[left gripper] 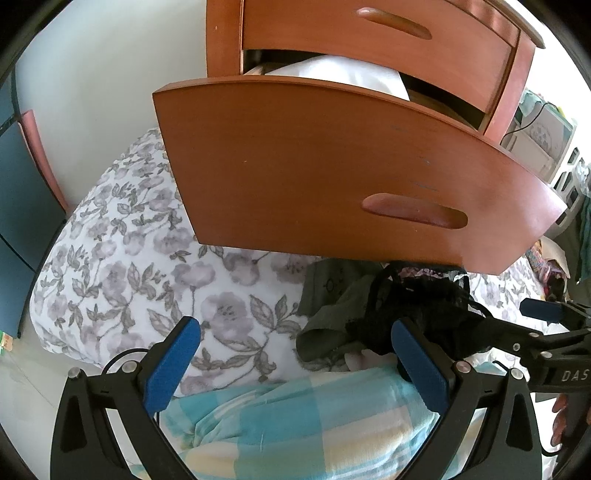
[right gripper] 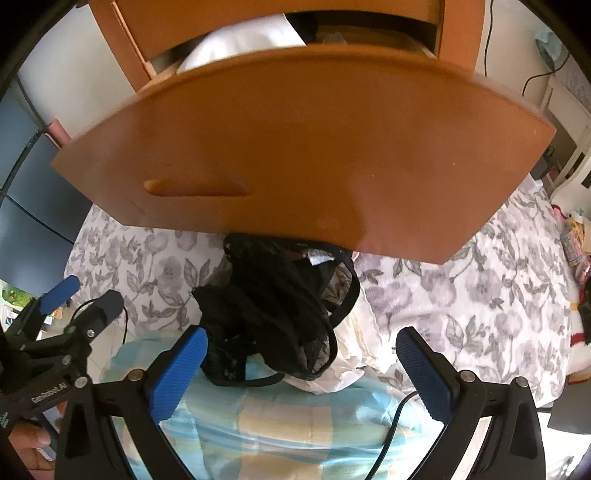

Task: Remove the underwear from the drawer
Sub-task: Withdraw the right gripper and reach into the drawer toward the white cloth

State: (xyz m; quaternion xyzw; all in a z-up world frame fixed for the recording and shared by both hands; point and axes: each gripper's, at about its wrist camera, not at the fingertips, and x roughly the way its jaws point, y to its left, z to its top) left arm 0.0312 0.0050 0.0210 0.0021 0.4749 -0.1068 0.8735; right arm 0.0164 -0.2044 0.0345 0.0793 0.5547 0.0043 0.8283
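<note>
The wooden drawer (left gripper: pixel 332 162) (right gripper: pixel 295 147) stands pulled out of its chest, with white fabric (left gripper: pixel 340 75) (right gripper: pixel 240 40) showing inside. Below its front, black lace underwear (right gripper: pixel 280 314) (left gripper: pixel 424 306) lies on the bed beside an olive green garment (left gripper: pixel 332 310). My left gripper (left gripper: pixel 295 358) is open above the floral bedding, nothing between its blue pads. My right gripper (right gripper: pixel 301 369) is open too, hovering just in front of the black underwear without holding it. Each gripper shows at the edge of the other's view.
A floral bedcover (left gripper: pixel 122 266) (right gripper: pixel 480 295) spreads under the drawer. A checked blue and yellow cloth (left gripper: pixel 295 417) (right gripper: pixel 280 417) lies nearest me. A second shut drawer (left gripper: pixel 380 33) sits above. A black cable (right gripper: pixel 395 417) runs by the right gripper. Clutter fills the far right.
</note>
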